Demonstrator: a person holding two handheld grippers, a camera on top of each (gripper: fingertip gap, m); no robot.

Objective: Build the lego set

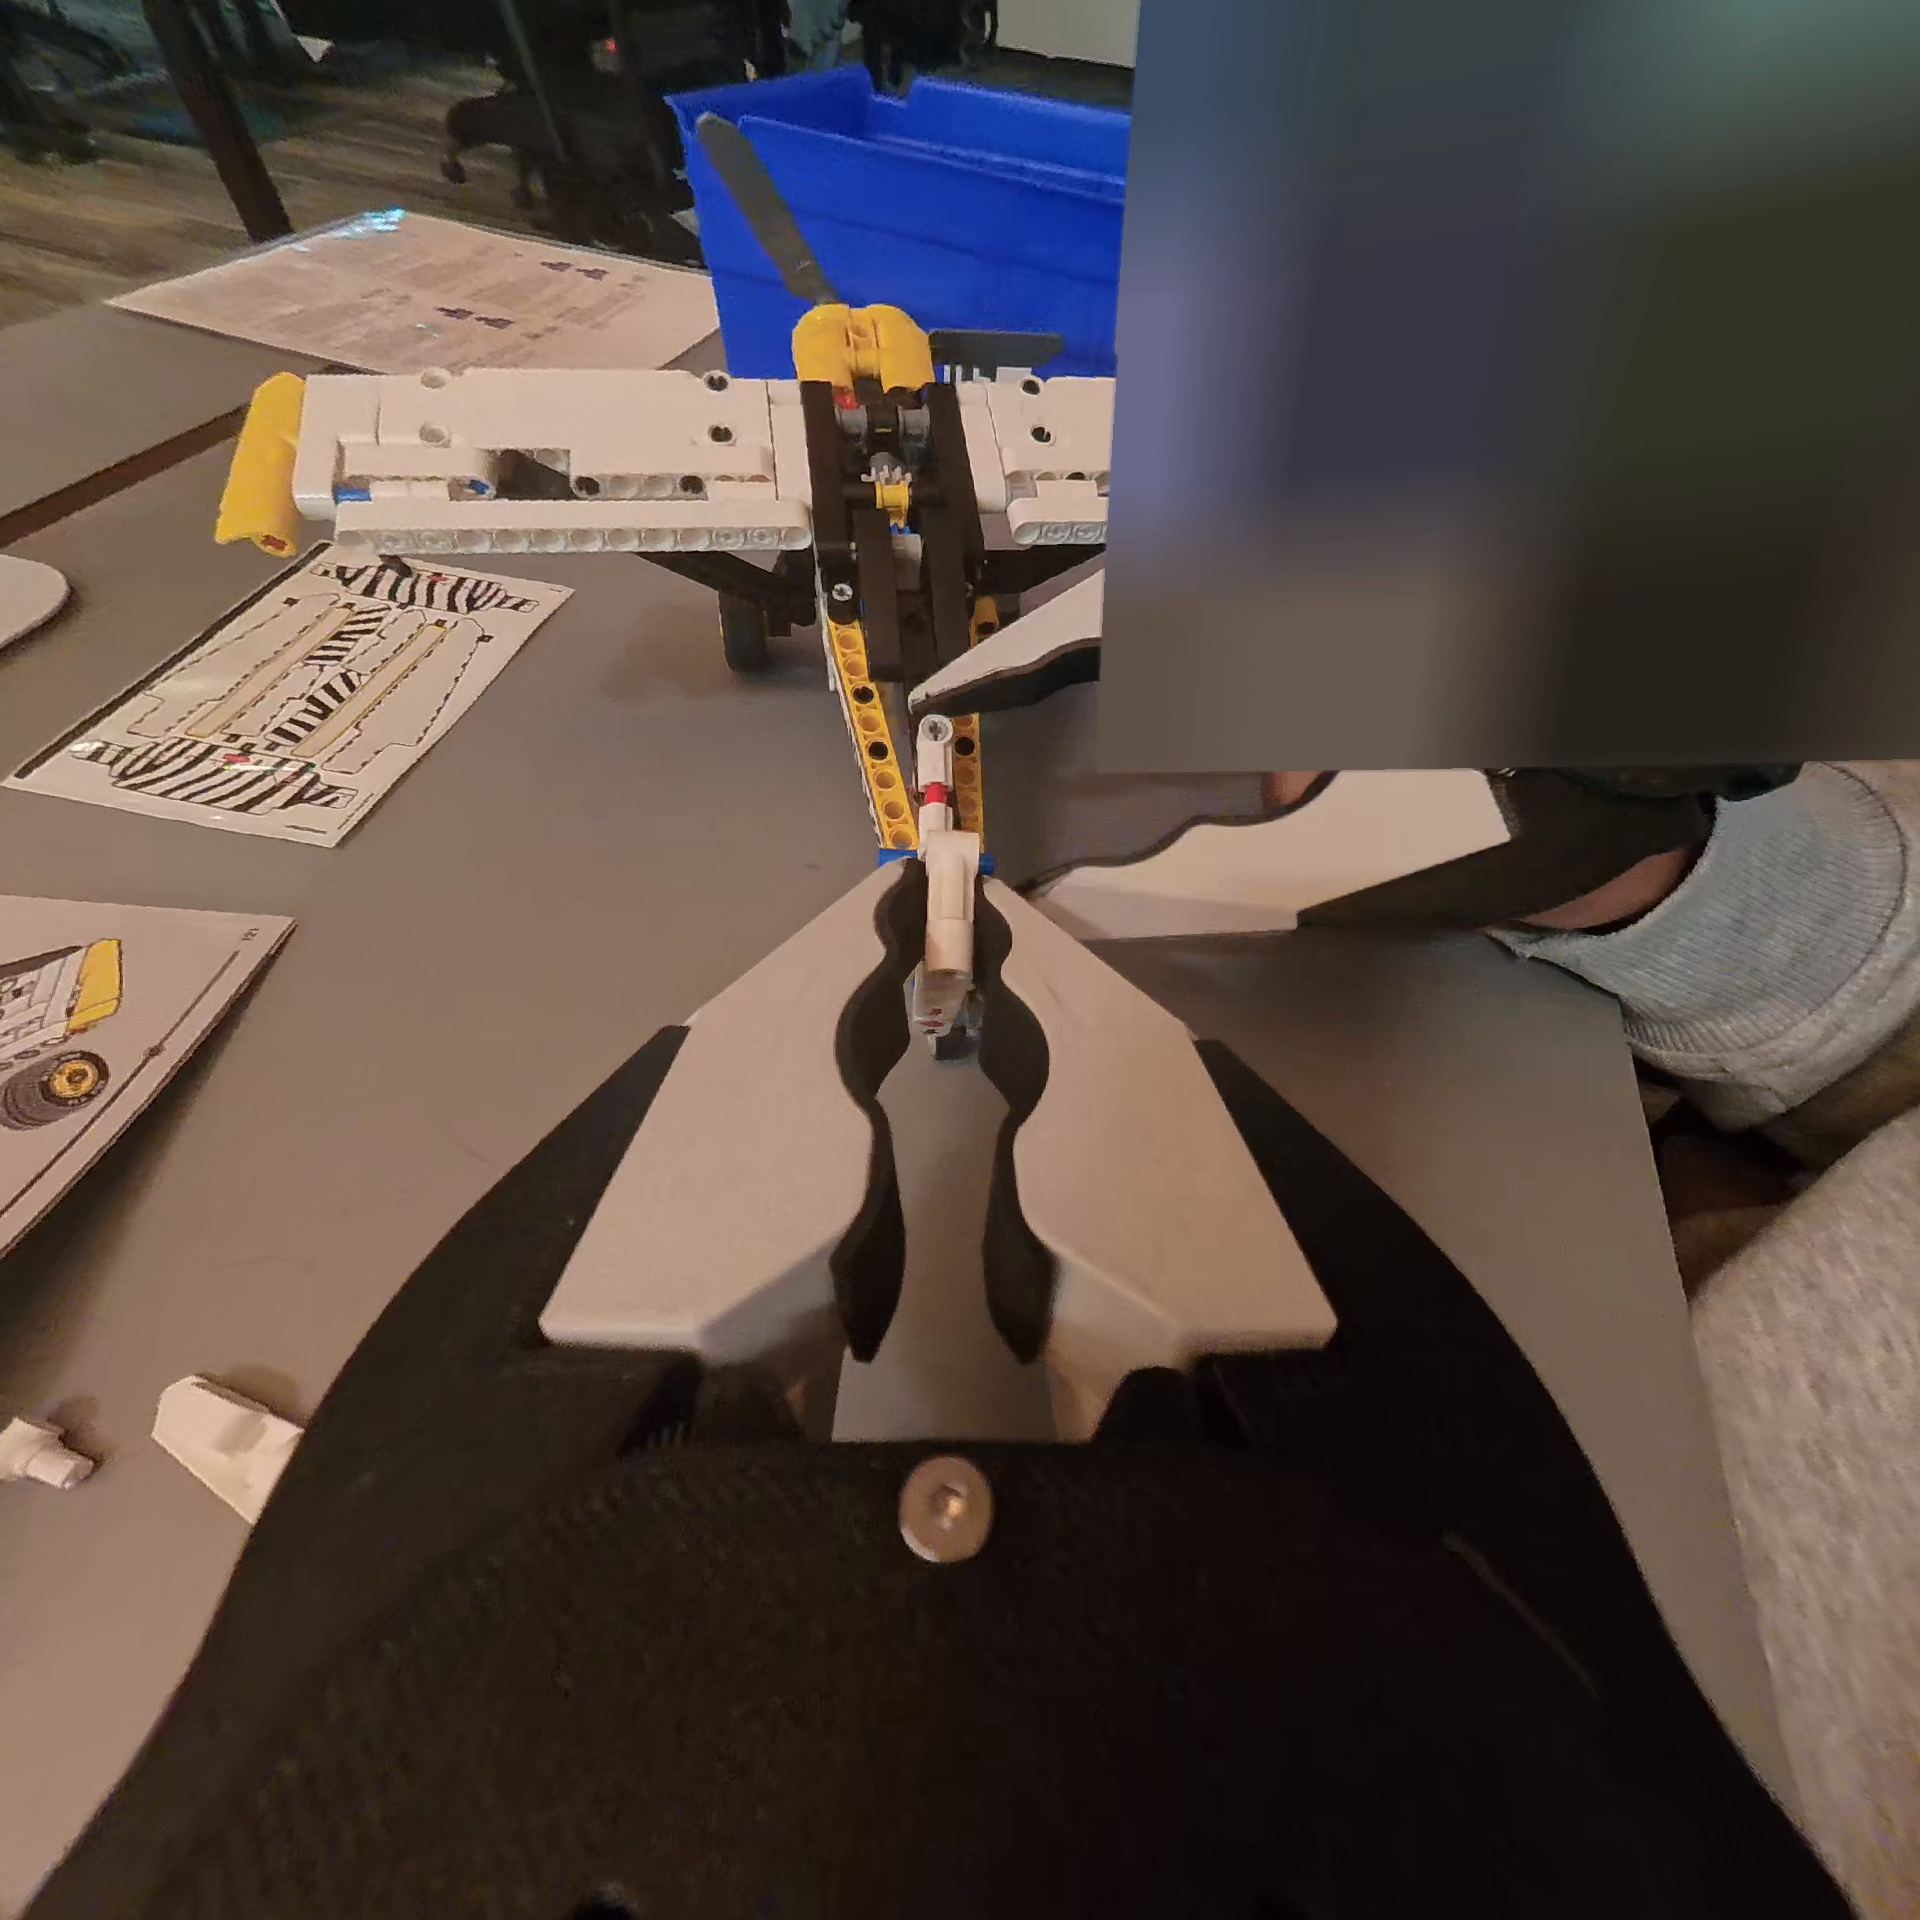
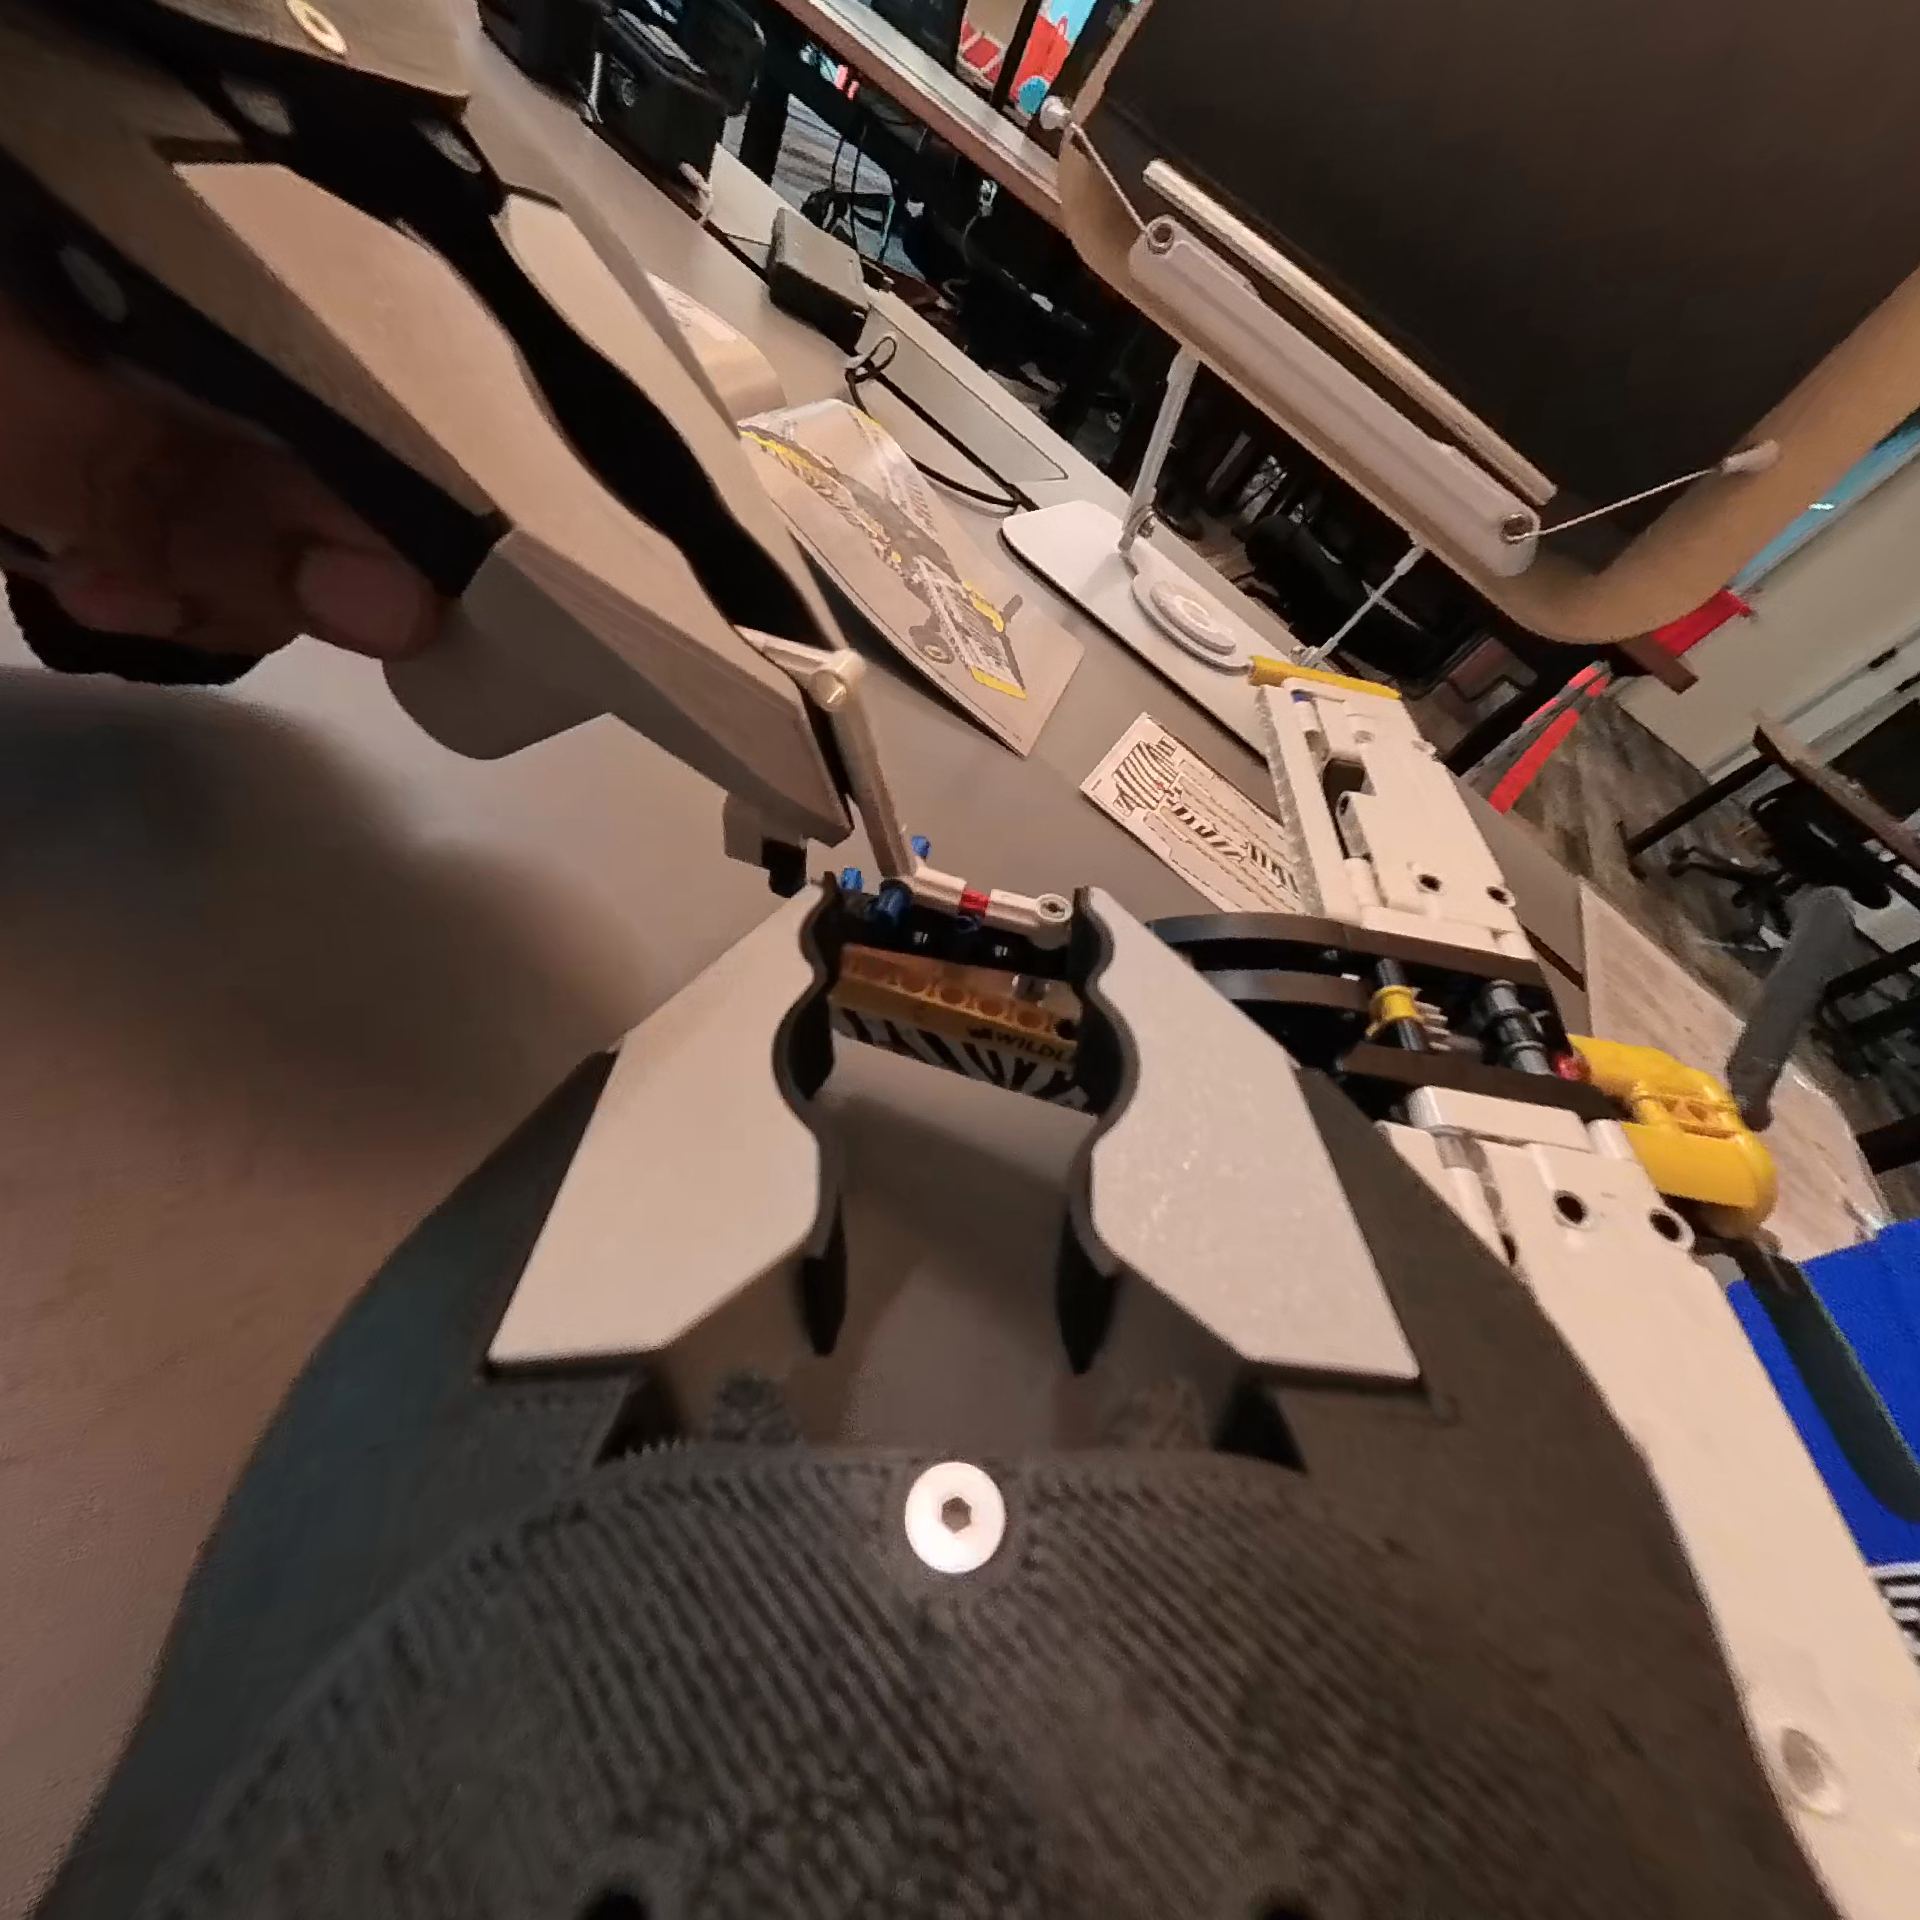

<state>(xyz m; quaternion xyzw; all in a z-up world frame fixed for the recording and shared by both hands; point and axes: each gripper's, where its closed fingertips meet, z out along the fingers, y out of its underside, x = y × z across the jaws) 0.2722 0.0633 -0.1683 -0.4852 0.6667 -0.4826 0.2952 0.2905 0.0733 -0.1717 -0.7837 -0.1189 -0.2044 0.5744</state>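
Note:
The lego plane (image 1: 582, 457) stands on the grey table (image 1: 582, 1039), with white wings, a yellow nose (image 1: 862, 343) and a black propeller. Its yellow tail boom (image 1: 868, 717) points toward me. My left gripper (image 1: 940, 894) is shut on a white tail piece (image 1: 951, 904) joined to the boom's end; it also shows in the right wrist view (image 2: 821, 748), coming in from the upper left. My right gripper (image 2: 951, 925) is closed around the yellow tail boom (image 2: 956, 1003) from the side. Its fingers (image 1: 997, 665) show beside the boom, partly hidden by a blurred patch.
A blue bin (image 1: 935, 208) stands behind the plane. A zebra-striped sticker sheet (image 1: 281, 696), an instruction booklet (image 1: 104, 1039) and a laminated sheet (image 1: 416, 291) lie to the left. Loose white pieces (image 1: 223, 1439) lie at the near left. A monitor stand (image 2: 1143, 582) is farther back. The lego plane (image 1: 582, 457) is about 10 centimeters from my right fingertips. My right wrist view (image 2: 1384, 818) looks at it from another angle.

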